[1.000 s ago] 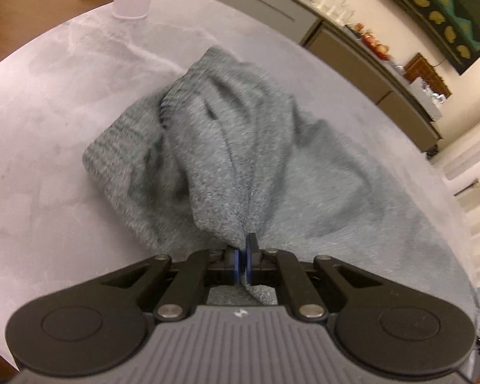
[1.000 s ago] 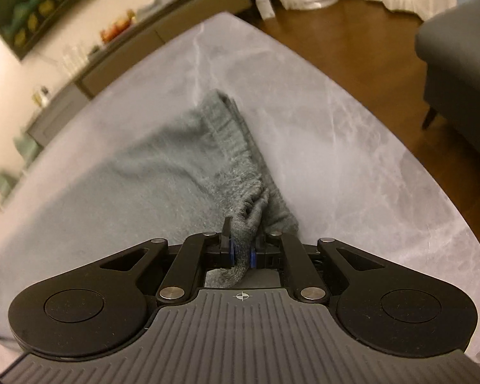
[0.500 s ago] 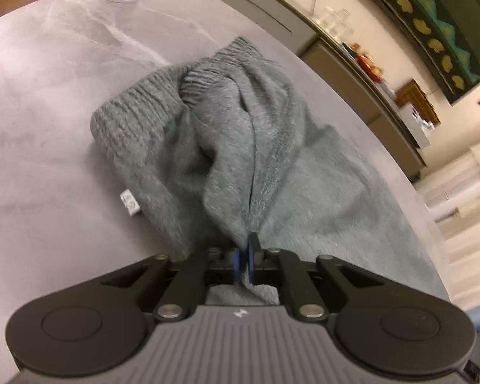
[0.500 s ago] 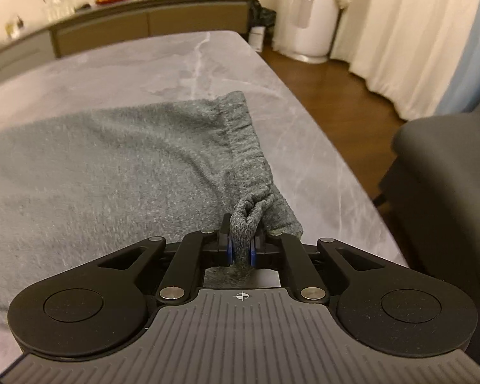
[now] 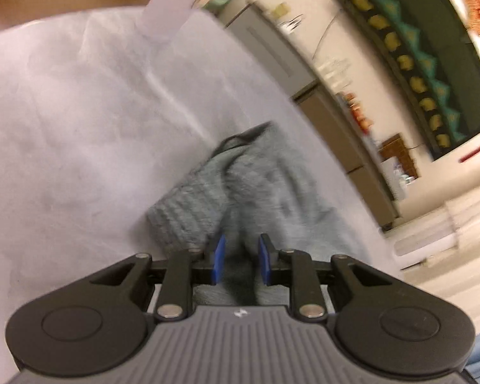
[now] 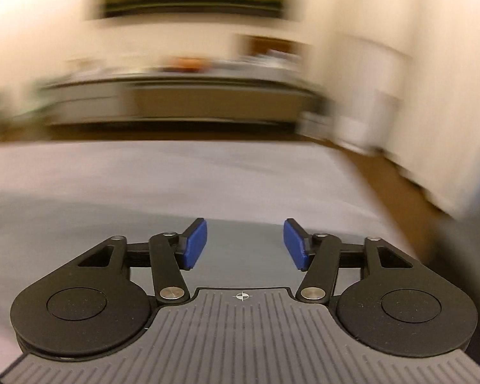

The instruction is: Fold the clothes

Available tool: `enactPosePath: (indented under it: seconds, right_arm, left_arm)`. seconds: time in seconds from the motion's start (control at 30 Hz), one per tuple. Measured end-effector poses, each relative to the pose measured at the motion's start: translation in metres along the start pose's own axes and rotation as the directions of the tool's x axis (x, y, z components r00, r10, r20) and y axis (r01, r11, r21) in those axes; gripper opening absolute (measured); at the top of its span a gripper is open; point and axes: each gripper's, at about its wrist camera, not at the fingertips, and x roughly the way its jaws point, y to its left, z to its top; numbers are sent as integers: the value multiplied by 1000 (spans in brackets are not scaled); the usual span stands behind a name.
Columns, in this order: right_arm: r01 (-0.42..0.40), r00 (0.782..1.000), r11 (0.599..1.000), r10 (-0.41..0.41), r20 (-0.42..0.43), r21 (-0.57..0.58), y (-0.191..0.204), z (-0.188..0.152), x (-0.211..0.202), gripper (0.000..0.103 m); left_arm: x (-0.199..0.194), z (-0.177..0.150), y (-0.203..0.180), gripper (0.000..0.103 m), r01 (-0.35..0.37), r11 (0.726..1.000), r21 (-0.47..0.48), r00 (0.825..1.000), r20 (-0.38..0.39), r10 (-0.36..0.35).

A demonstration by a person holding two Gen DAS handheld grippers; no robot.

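Garment [image 5: 259,192], grey knit, lies bunched on the pale marbled table [image 5: 64,128], ribbed band toward the left of the left wrist view. Left gripper [image 5: 240,259] hangs right over the near end of it; jaws are opening, a small gap between the blue pads [image 5: 217,257], grey cloth visible in the gap but the pads do not seem to press it, looks released. Pale cylinder [image 5: 166,12] stands at the far edge of the table, blurred. Sideboard [image 5: 329,121] along the wall behind, dark wall hanging [image 5: 432,64] above it.

Right wrist view heavily motion-blurred. Right gripper [image 6: 244,243] has jaws opening, pads [image 6: 195,243] well apart, nothing between them. Grey garment [image 6: 80,224] shows as a smeared flat area below and ahead of the fingers, table [image 6: 208,166] beyond it. Cannot tell any fold detail there.
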Motion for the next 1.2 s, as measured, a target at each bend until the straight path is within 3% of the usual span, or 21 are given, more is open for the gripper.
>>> enactPosePath:
  seconds: [0.07, 0.1, 0.17, 0.3, 0.33, 0.4, 0.43, 0.47, 0.5, 0.57, 0.63, 0.7, 0.8, 0.9, 1.07, 1.17, 1.2]
  right_arm:
    - [-172, 985, 977, 174, 9, -130, 90, 0, -8, 67]
    - [-245, 968, 948, 250, -4, -203, 135, -3, -13, 68]
    - [-378, 919, 858, 392, -32, -349, 225, -14, -24, 68]
    - [-477, 838, 648, 540, -84, -594, 380, -42, -35, 70]
    - [-477, 830, 602, 549, -102, -640, 412, -50, -32, 71]
    - [-445, 840, 548, 529, -119, -708, 461, -69, -20, 70]
    - [-421, 852, 535, 509, -118, -733, 475, -77, -13, 68]
    - [-396, 865, 521, 488, -116, -756, 488, -85, -6, 58]
    - [-370, 881, 518, 459, -114, -771, 496, -89, 3, 50]
    - [-361, 901, 545, 413, -132, -757, 500, -90, 20, 2]
    - [-401, 894, 633, 429, -132, -661, 487, -74, 23, 3]
    - [-494, 858, 711, 493, -147, -500, 463, -49, 20, 3]
    - [-606, 795, 755, 587, -153, -249, 434, -19, 22, 2]
    - [-681, 722, 732, 676, -147, 21, 412, -4, 32, 2]
    - [-703, 610, 615, 780, -141, 357, 378, -6, 66, 3]
    - [-692, 590, 587, 795, -138, 421, 379, -7, 82, 3]
    - [-687, 584, 577, 800, -137, 441, 379, -8, 88, 3]
  left_arm:
    - [1, 3, 16, 13, -24, 998, -57, 1000, 0, 24]
    - [-1, 3, 22, 14, 2, 996, -89, 1000, 1, -2]
    - [-10, 5, 26, 19, 48, 994, -97, 999, 18, -46]
    - [-20, 3, 25, 26, 100, 990, -101, 994, 42, -97]
    - [-19, 3, 24, 26, 105, 989, -99, 994, 40, -102]
    - [-19, 3, 20, 28, 106, 991, -82, 994, 41, -103]
    - [-20, 3, 18, 28, 103, 992, -68, 994, 46, -100]
    - [-20, 3, 16, 29, 104, 993, -61, 994, 51, -101]
    - [-21, 4, 15, 30, 104, 993, -54, 993, 56, -101]
    - [-23, 5, 15, 31, 114, 991, -63, 992, 65, -110]
    - [-25, 7, 16, 36, 131, 987, -94, 989, 78, -123]
    - [-25, 8, 16, 43, 151, 981, -122, 986, 89, -141]
    - [-20, 6, 11, 55, 213, 962, -169, 975, 95, -199]
    - [-13, -2, 5, 61, 264, 937, -230, 964, 107, -245]
    - [12, -6, -6, 71, 316, 883, -346, 949, 130, -288]
    - [36, 3, -9, 69, 317, 863, -393, 948, 121, -294]
    - [39, 6, -8, 62, 331, 857, -394, 944, 138, -301]
